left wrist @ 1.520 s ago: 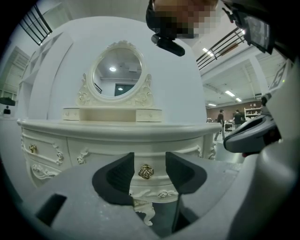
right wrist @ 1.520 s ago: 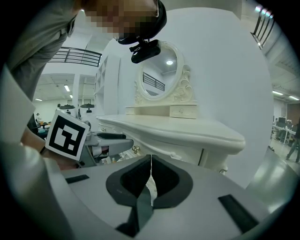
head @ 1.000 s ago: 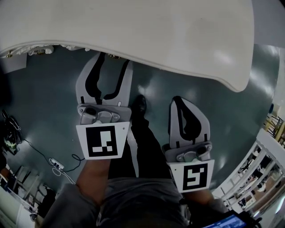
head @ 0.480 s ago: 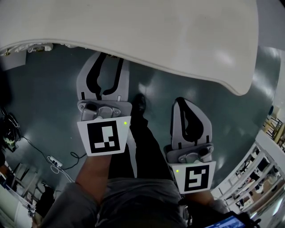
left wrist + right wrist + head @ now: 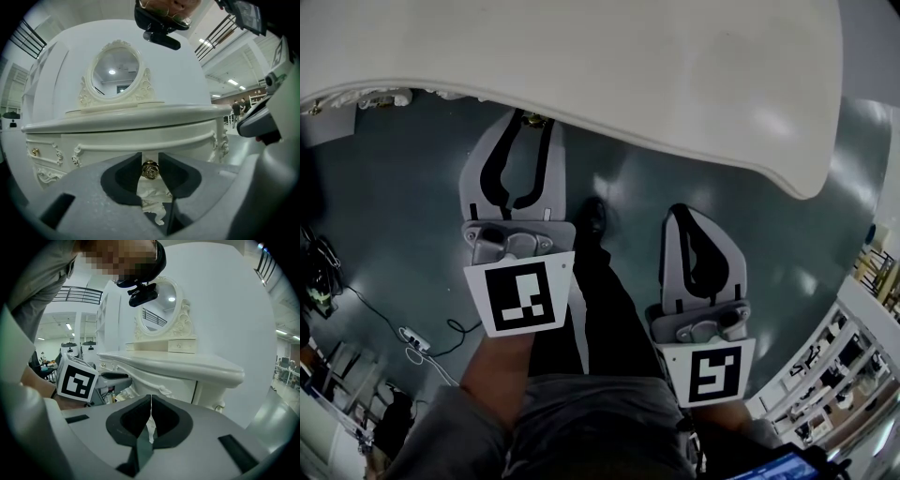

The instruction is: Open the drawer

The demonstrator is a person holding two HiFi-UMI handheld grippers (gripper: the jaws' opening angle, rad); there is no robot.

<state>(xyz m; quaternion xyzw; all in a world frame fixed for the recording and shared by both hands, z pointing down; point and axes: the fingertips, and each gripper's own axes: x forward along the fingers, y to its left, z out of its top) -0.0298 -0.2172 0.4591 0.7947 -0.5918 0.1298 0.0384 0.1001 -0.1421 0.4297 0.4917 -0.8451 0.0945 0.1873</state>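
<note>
Closing just now, the left gripper (image 5: 150, 160) pinches the gold knob (image 5: 150, 170) between its fingers (image 5: 127, 174) at the drawer (image 5: 93, 149) front; the right gripper (image 5: 150, 401) has its fingers pressed together.

No text, label or number can be read anywhere.
</note>
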